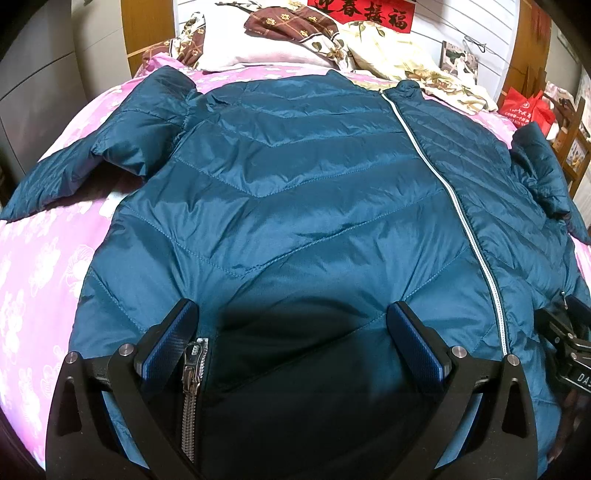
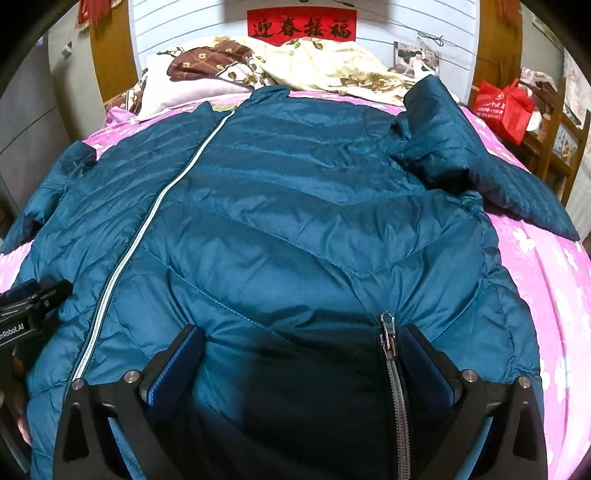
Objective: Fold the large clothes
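A large teal quilted jacket point(image 1: 295, 177) lies spread front-up on the pink bed, its white front zipper point(image 1: 443, 184) closed; it also shows in the right wrist view point(image 2: 295, 206). My left gripper point(image 1: 291, 325) is open, low over the hem on the jacket's left half, next to a metal pocket zipper point(image 1: 192, 369). My right gripper point(image 2: 301, 347) is open over the hem on the right half, beside the other pocket zipper point(image 2: 389, 343). The left sleeve point(image 1: 74, 170) and right sleeve point(image 2: 480, 158) lie out to the sides. Each gripper shows at the other view's edge.
The pink flowered bedspread point(image 1: 44, 266) covers the bed. Pillows and a rumpled quilt point(image 2: 314, 62) are piled at the headboard. A red banner point(image 2: 301, 27) hangs on the wall. A red bag point(image 2: 506, 107) sits on a wooden shelf to the right.
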Available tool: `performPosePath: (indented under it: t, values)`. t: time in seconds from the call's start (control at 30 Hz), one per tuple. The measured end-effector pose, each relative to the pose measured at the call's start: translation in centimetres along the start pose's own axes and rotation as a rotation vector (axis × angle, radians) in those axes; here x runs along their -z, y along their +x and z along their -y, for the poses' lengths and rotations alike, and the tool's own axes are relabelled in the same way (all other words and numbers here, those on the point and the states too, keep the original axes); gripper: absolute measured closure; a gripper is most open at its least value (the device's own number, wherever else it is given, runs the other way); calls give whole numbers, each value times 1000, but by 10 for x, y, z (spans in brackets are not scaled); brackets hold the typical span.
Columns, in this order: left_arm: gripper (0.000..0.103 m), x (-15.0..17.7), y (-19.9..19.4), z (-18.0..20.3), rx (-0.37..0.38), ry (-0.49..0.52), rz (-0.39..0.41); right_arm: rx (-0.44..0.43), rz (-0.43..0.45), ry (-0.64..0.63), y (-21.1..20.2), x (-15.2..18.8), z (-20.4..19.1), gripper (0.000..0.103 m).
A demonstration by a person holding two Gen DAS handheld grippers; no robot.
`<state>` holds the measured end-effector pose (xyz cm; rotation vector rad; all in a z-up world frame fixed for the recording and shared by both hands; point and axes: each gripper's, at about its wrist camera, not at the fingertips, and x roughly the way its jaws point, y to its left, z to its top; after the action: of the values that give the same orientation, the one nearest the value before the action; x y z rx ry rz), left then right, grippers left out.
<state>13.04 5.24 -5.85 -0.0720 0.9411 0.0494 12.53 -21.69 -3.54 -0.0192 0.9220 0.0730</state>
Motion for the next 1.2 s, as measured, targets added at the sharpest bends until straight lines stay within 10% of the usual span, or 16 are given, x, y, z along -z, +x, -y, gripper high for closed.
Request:
performPosePath:
  t: [0.4,0.87,1.2]
  values:
    - [0,0,0,0,1,0,-1,45,79,-1,-16,2,-3,0]
    - [0,0,0,0,1,0,1,72,428,-41,-78,-1,-14,0]
    - [0,0,0,0,3,-1,1,-44,406,48,-92,-11,2,0]
